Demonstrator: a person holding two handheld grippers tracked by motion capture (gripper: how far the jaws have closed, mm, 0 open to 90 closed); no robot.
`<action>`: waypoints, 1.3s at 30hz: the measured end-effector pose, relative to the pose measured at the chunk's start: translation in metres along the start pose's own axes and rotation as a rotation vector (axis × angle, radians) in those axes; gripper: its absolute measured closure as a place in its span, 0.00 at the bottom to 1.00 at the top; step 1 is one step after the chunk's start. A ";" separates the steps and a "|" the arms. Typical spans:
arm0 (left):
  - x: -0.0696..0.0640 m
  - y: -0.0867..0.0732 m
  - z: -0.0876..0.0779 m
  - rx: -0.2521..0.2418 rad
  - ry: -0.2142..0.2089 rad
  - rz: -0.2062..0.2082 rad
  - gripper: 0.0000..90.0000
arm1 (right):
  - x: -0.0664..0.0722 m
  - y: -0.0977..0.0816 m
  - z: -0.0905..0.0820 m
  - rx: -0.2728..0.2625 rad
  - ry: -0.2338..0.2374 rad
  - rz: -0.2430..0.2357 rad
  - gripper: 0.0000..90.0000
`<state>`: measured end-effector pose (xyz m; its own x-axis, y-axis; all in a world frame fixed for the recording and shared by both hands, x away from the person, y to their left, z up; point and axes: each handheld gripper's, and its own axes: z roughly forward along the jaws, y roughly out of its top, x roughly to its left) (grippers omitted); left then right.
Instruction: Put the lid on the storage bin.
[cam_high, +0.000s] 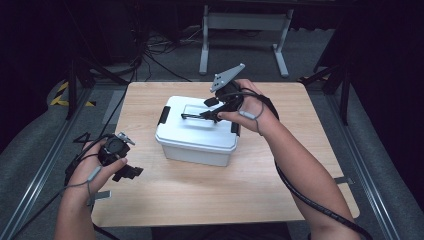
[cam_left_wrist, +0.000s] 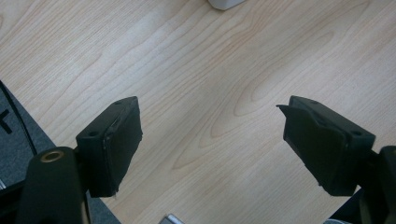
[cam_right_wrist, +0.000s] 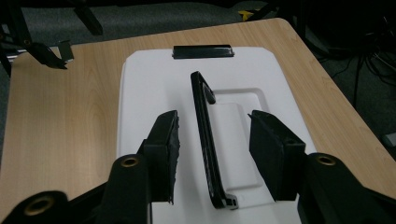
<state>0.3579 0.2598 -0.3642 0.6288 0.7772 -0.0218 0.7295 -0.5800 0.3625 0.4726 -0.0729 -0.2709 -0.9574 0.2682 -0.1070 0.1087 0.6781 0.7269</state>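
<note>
Between the spread jaws of the right gripper (cam_right_wrist: 212, 149), touched by neither pad, the black handle (cam_right_wrist: 205, 140) of the white box (cam_high: 197, 131) is seen raised above the lid recess, its long axis running along the jaws, away from the camera. The box stands mid-table (cam_high: 210, 200), its black latch (cam_right_wrist: 202, 51) at the far end in the right gripper view. The right gripper is much the nearer; the left gripper (cam_left_wrist: 212, 140) is held open over bare wood, near left, well apart from the box. Whether the handle stands fully upright cannot be judged, and its near end is partly cut off.
</note>
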 end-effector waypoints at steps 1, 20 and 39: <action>0.000 0.000 0.000 0.000 0.000 0.001 0.22 | 0.000 -0.001 -0.004 -0.002 0.002 0.016 0.59; 0.010 0.001 -0.002 -0.037 0.005 -0.078 0.24 | -0.005 -0.049 -0.075 -0.032 -0.107 0.182 0.57; 0.020 -0.005 -0.002 -0.063 0.008 -0.122 0.24 | -0.021 -0.115 -0.120 0.042 -0.218 0.245 0.52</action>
<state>0.3662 0.2793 -0.3644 0.5341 0.8431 -0.0624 0.7820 -0.4646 0.4155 0.4479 -0.2390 -0.2708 -0.8219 0.5642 -0.0785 0.3440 0.6014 0.7211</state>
